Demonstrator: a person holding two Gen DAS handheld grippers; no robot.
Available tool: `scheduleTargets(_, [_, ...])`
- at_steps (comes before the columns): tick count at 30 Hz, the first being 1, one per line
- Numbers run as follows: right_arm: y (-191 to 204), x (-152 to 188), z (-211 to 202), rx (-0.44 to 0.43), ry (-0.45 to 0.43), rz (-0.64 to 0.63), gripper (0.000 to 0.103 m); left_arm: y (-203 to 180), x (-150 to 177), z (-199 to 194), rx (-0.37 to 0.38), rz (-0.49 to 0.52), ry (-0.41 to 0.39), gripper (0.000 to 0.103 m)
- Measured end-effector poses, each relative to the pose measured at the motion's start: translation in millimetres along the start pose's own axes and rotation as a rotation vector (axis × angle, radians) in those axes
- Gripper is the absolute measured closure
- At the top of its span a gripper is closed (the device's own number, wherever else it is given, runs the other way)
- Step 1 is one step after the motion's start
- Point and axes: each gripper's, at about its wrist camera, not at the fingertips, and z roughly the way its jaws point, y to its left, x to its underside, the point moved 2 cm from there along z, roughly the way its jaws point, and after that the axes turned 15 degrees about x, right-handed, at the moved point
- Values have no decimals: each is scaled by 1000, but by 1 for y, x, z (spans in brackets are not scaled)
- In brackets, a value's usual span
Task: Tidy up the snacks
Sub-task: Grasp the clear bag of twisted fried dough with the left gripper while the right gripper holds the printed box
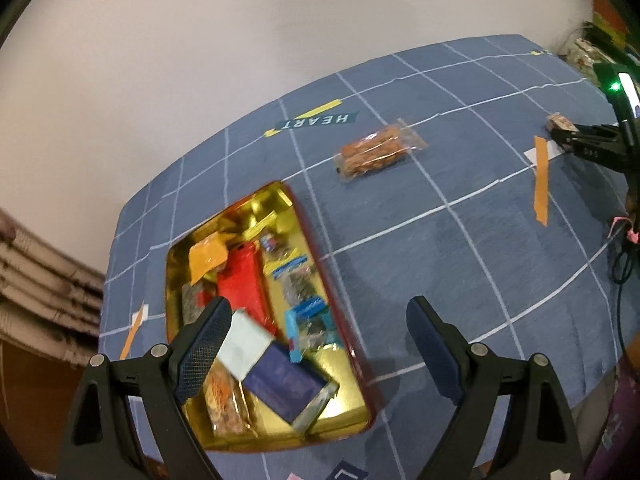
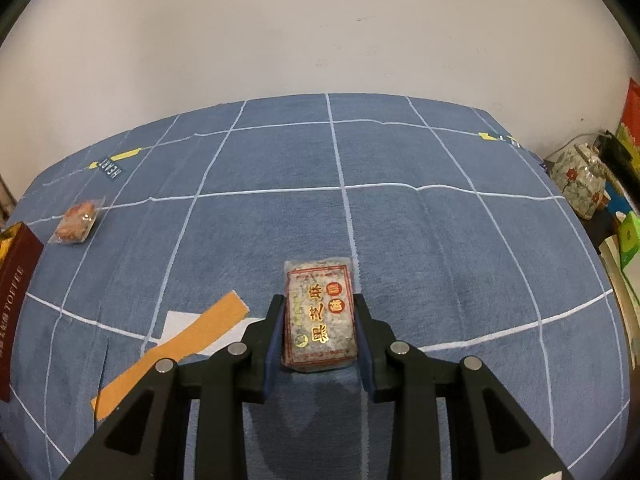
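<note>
A gold-lined tin (image 1: pixel 344 420) with a dark red rim lies on the blue checked cloth and holds several wrapped snacks. My left gripper (image 1: pixel 316 320) is open and empty, above the tin's right edge. An orange snack in clear wrap (image 1: pixel 376 152) lies alone on the cloth beyond the tin; it also shows in the right wrist view (image 2: pixel 76 222). My right gripper (image 2: pixel 319 308) is shut on a flat grey snack packet with red and gold characters (image 2: pixel 319 318), at the cloth. The right gripper shows far right in the left wrist view (image 1: pixel 560 132).
An orange tape strip over white paper (image 2: pixel 180 340) lies left of the right gripper, also in the left wrist view (image 1: pixel 541 180). The tin's dark red side (image 2: pixel 12 300) is at far left. A floral pot (image 2: pixel 578 184) and boxes stand off the table's right edge.
</note>
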Motion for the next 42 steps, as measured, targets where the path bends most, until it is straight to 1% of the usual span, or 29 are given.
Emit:
scheduleTargets(5, [2, 1, -1, -5, -10, -13, 70, -2, -15, 9, 58, 64, 2, 16])
scheduleTargets(8, [3, 2, -2, -27, -15, -29, 70, -2, -24, 14, 70, 110, 5, 16])
scheduleTargets(10, [5, 2, -3, -32, -18, -39, 70, -2, -32, 21, 112, 149, 23, 16])
scheduleTargets(15, [2, 2, -2, -42, -17, -34, 70, -4, -55, 39, 146, 319, 32, 16])
scheduleTargets(17, [2, 1, -2, -45, -17, -33, 70, 2, -67, 49, 159, 350, 43, 16])
scheduleTargets(19, [1, 1, -2, -49, -16, -29, 70, 7, -81, 59, 192, 379, 49, 16])
scheduleTargets(20, [1, 1, -2, -51, -15, -27, 70, 9, -88, 67, 222, 403, 67, 16])
scheduleTargets(22, [1, 2, -2, -58, -15, -24, 70, 10, -98, 80, 246, 448, 98, 16])
scheduleTargets(23, [1, 2, -2, -60, -15, -25, 70, 10, -103, 87, 242, 474, 105, 17])
scheduleTargets(24, [1, 1, -1, -62, -15, -25, 70, 9, -106, 91, 241, 493, 109, 22])
scheduleTargets(26, [1, 1, -1, -66, -15, -22, 70, 8, -112, 103, 257, 535, 127, 24])
scheduleTargets(28, [-1, 2, -1, -73, -14, -15, 70, 5, -118, 115, 281, 576, 150, 32])
scheduleTargets(31, [-1, 2, -1, -77, -14, -12, 70, 3, -125, 135, 338, 618, 214, 35])
scheduleTargets(33, [-1, 2, 0, -80, -13, -10, 70, 1, -131, 145, 328, 643, 220, 37])
scheduleTargets(34, [-1, 2, 0, -82, -13, -9, 70, 1, -135, 150, 332, 644, 224, 39])
scheduleTargets(38, [-2, 2, 0, -88, -13, -6, 69, 1, -143, 163, 386, 649, 251, 38])
scheduleTargets(40, [-1, 2, 0, -90, -12, -3, 69, 0, -144, 171, 400, 656, 279, 40])
scheduleTargets(41, [-2, 2, 0, -91, -12, -2, 69, 1, -145, 172, 420, 647, 278, 44])
scheduleTargets(42, [-2, 2, 0, -93, -12, 0, 69, 3, -147, 174, 458, 628, 297, 53])
